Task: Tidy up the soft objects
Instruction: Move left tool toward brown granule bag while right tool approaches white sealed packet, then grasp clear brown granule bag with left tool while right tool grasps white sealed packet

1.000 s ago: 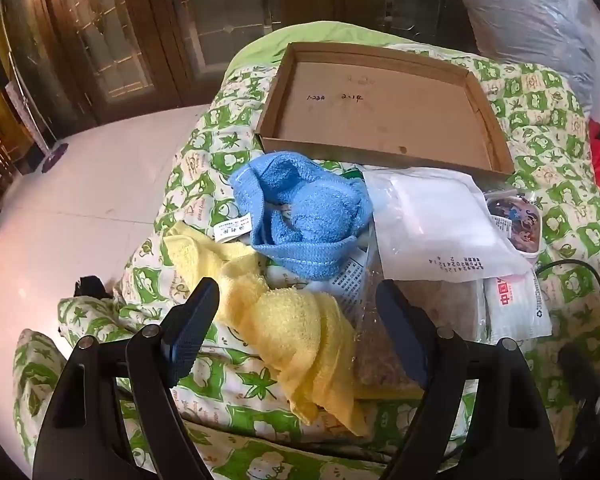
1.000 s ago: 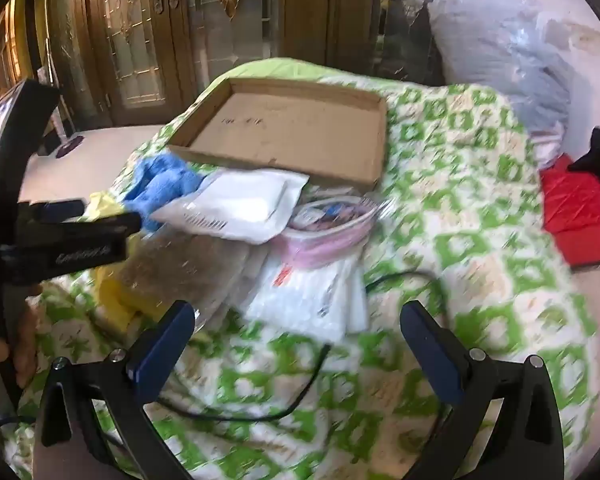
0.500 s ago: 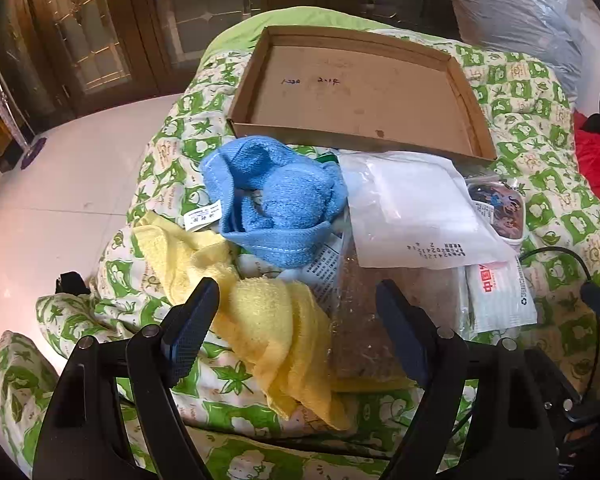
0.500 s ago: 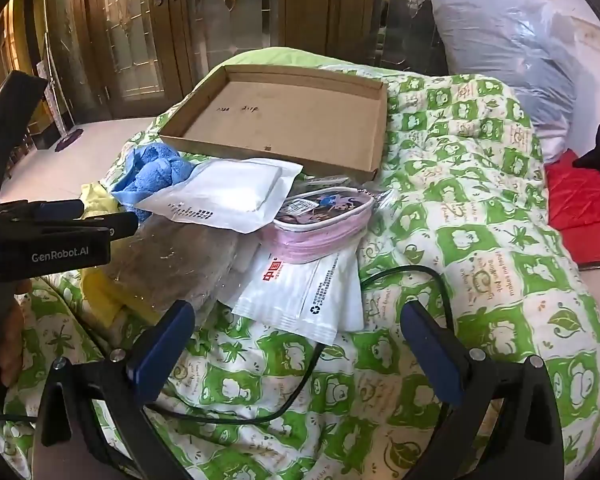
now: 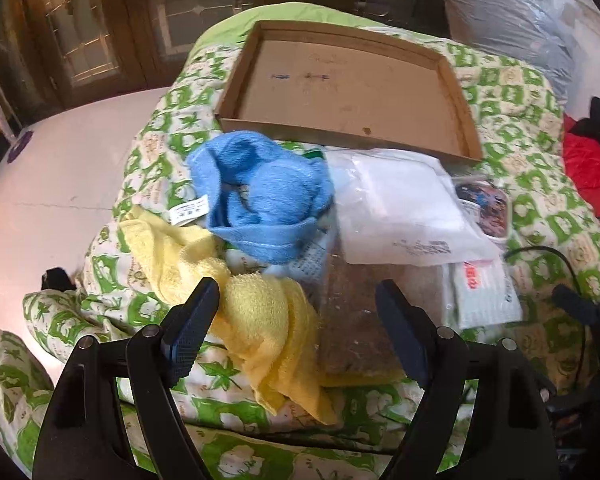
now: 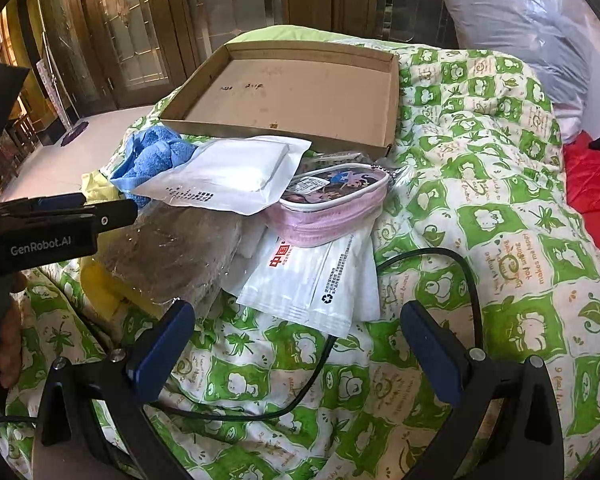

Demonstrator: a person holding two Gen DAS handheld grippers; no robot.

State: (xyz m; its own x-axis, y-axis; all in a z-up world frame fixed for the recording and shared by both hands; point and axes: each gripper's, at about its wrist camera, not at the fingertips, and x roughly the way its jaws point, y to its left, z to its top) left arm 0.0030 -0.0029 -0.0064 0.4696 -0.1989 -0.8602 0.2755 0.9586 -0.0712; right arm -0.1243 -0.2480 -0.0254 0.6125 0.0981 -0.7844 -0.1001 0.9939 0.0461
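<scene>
Green quilt carries the soft pile in front of an empty box. Both grippers, left and right, hover spread, holding nothing. Yellow towel hangs toward the edge; a careless pull could drag it off.

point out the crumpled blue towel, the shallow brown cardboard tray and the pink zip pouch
crumpled blue towel (image 5: pixel 272 196), left wrist view, on its bunched middle
shallow brown cardboard tray (image 5: pixel 340 136), left wrist view, on its near wall
pink zip pouch (image 6: pixel 324 220), right wrist view, on its pink side
</scene>
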